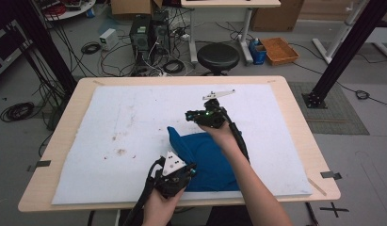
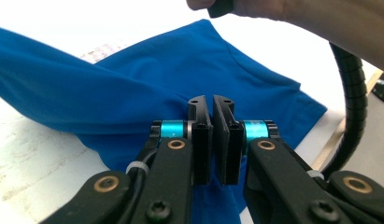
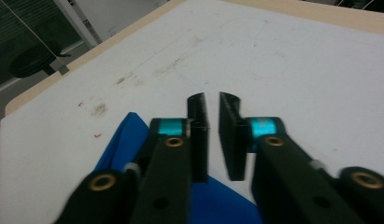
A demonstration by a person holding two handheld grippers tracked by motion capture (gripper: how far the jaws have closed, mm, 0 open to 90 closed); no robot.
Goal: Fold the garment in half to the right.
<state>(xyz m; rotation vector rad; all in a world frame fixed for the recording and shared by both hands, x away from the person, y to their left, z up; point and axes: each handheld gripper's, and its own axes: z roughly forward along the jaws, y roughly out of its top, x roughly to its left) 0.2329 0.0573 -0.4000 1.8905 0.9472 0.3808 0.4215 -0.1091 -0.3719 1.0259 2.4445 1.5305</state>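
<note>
High view: a blue cloth lies bunched on the white mat covering the surface, toward the near edge and right of centre. Its long axis runs from a peak at the upper left down to the near right edge of the mat.

Left gripper: sits at the cloth's near left edge. In the left gripper view its fingers are clenched almost together, with blue fabric directly behind and below them; a pinched fold is likely, but whether the pads actually bite fabric cannot be confirmed.

Right gripper: raised above the cloth's far edge, pointing away across the bare mat. In the right gripper view its fingers stand apart with nothing between them; the cloth lies below and behind them, on their left.

Assessment: the left gripper is nearer the fabric. The right must come back and down toward the far edge for any fresh hold.
</note>
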